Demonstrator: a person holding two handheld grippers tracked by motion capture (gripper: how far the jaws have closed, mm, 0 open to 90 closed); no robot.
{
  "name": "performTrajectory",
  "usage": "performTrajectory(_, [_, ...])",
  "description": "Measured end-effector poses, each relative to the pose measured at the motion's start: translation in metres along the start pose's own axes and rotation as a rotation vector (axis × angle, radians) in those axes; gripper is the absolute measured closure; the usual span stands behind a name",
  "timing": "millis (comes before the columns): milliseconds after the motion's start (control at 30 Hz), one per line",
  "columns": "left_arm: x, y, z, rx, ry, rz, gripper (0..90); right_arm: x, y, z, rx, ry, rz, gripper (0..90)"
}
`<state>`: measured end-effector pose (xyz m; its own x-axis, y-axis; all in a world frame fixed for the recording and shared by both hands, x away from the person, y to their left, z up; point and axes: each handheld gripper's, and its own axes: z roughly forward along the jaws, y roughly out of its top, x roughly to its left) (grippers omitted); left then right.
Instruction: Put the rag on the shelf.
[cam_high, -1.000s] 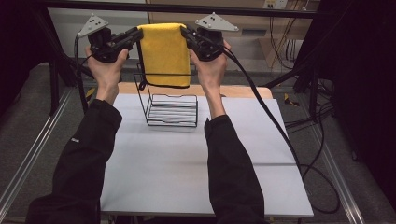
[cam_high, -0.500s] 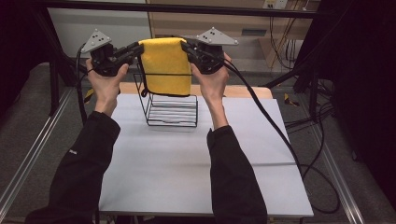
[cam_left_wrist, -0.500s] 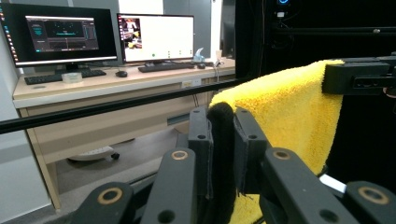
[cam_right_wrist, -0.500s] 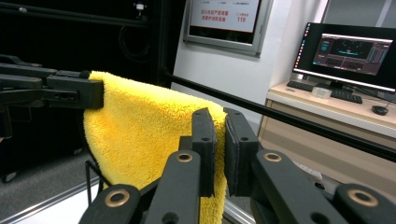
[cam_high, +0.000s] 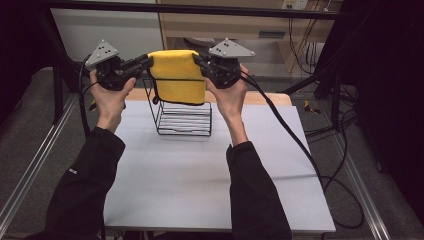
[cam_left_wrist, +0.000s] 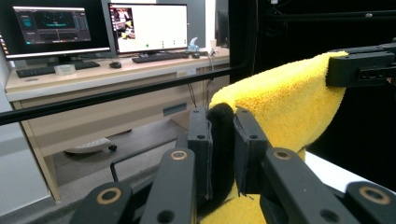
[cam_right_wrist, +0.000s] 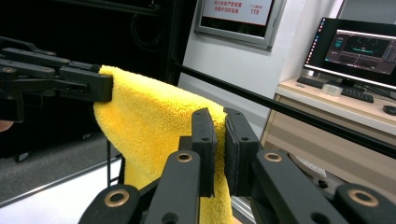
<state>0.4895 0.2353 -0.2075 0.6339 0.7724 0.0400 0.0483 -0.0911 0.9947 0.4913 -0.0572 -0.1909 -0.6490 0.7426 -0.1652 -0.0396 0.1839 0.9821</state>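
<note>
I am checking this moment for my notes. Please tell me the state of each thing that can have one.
Towel: folded, held up over the rack.
Rack: upright on the table.
Left gripper: shut on towel.
Right gripper: shut on towel.
Monitors: switched on.

Both dark-sleeved forearms reach forward and up, hands level. The left black two-jaw gripper (cam_high: 142, 64) and the right black two-jaw gripper (cam_high: 199, 62) face each other, each clamped on an edge of the yellow terry cloth (cam_high: 176, 75).
</note>
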Motion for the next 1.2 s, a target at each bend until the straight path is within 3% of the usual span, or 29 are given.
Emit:
performTrajectory(367, [-0.007, -0.018, -0.006, 0.025, -0.014, -0.017, 78.4, 0.009, -0.018, -0.007, 0.028, 0.016, -0.006, 83.8])
performTrajectory(600, [-0.013, -0.023, -0.012, 0.045, -0.016, 0.001, 78.1, 0.014, -0.024, -0.014, 0.046, 0.039, -0.016, 83.7])
performTrajectory(933, [-0.017, -0.033, -0.017, 0.099, -0.029, 0.014, 76.1, 0.021, -0.036, -0.019, 0.125, 0.071, -0.015, 83.4])
performTrajectory(1200, [-0.018, -0.042, -0.023, 0.142, -0.050, -0.021, 69.6, 0.024, -0.044, -0.018, 0.157, 0.083, -0.024, 83.4])
